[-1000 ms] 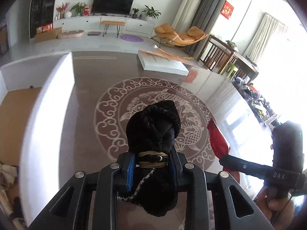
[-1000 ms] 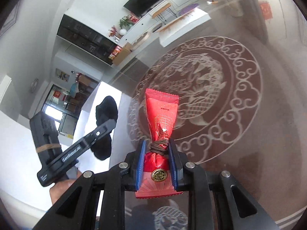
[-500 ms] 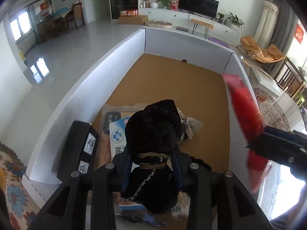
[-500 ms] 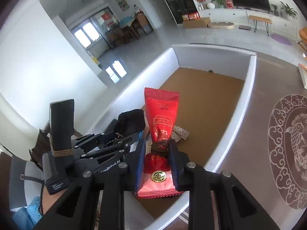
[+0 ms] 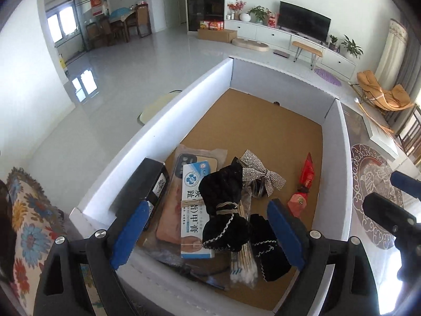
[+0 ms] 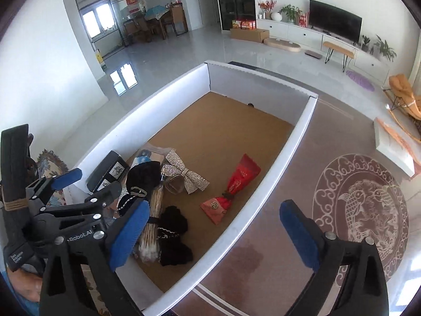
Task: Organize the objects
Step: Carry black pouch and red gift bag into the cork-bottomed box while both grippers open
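A white-walled cardboard box with a brown floor fills both views. My left gripper hangs over its near end, jaws opening, pads clear of the black velvet bow between them. The bow, tied with twine, lies on a white and blue ointment carton. My right gripper is over the box's right wall, its jaws opening with nothing between the pads. The red snack packet lies flat on the box floor. Each gripper also shows in the other's view: left gripper, right gripper.
The box's near end also holds a silver rhinestone bow, a cotton swab bundle, a second black bow, a packaged phone case and a black carton. A fish-patterned table lies right, bearing a flat white box.
Both grippers swung from over the table to over the box while shut on the black bow and the red packet. Now both jaws stand apart and both items lie in the box.
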`<move>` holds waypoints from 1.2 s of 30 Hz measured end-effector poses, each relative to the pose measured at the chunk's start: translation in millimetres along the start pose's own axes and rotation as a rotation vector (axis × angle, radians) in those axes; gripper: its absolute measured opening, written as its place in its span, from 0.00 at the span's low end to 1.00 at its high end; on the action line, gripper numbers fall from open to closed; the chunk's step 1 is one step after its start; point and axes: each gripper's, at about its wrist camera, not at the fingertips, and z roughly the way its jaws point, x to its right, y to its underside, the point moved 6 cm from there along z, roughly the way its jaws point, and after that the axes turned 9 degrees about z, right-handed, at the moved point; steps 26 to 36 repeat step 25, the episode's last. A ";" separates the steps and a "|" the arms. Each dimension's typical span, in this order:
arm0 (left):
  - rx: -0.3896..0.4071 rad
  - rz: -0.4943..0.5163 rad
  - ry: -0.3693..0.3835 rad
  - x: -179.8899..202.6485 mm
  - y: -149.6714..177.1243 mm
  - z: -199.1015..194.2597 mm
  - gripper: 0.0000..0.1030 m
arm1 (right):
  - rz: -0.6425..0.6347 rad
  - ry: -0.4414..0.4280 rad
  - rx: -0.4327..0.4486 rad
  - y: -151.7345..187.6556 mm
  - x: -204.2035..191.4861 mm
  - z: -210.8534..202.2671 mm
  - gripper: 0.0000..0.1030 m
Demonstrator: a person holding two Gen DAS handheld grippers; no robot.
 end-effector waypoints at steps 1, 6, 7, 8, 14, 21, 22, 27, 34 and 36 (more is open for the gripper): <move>-0.003 -0.031 -0.027 -2.0 -1.0 -3.2 0.89 | -0.008 0.005 -0.001 -0.8 -0.3 0.0 0.98; 0.016 -0.108 -0.060 -17.7 6.3 -11.5 0.89 | -0.040 0.055 -0.021 3.1 -0.9 3.8 0.98; 0.009 -0.099 -0.067 -17.7 6.8 -11.0 0.89 | -0.040 0.064 -0.026 3.7 -1.1 7.0 0.98; 0.008 -0.087 -0.074 -17.7 7.1 -11.5 0.89 | -0.038 0.065 -0.034 4.4 -0.8 8.0 0.98; 0.006 -0.065 -0.073 -17.8 8.4 -17.2 0.89 | -0.050 0.087 -0.062 6.3 -3.5 16.7 0.98; 0.033 -0.054 -0.070 -16.4 4.2 -22.3 0.89 | -0.051 0.090 -0.100 10.6 -6.4 28.9 0.98; 0.040 -0.055 -0.065 -16.3 4.0 -23.0 0.89 | -0.050 0.090 -0.101 11.0 -6.5 29.8 0.98; 0.061 -0.053 -0.075 -15.4 2.7 -26.7 0.89 | -0.042 0.085 -0.100 11.5 -5.9 30.7 0.98; 0.061 -0.053 -0.075 -15.4 2.7 -26.7 0.89 | -0.042 0.085 -0.100 11.5 -5.9 30.7 0.98; 0.061 -0.053 -0.075 -15.4 2.7 -26.7 0.89 | -0.042 0.085 -0.100 11.5 -5.9 30.7 0.98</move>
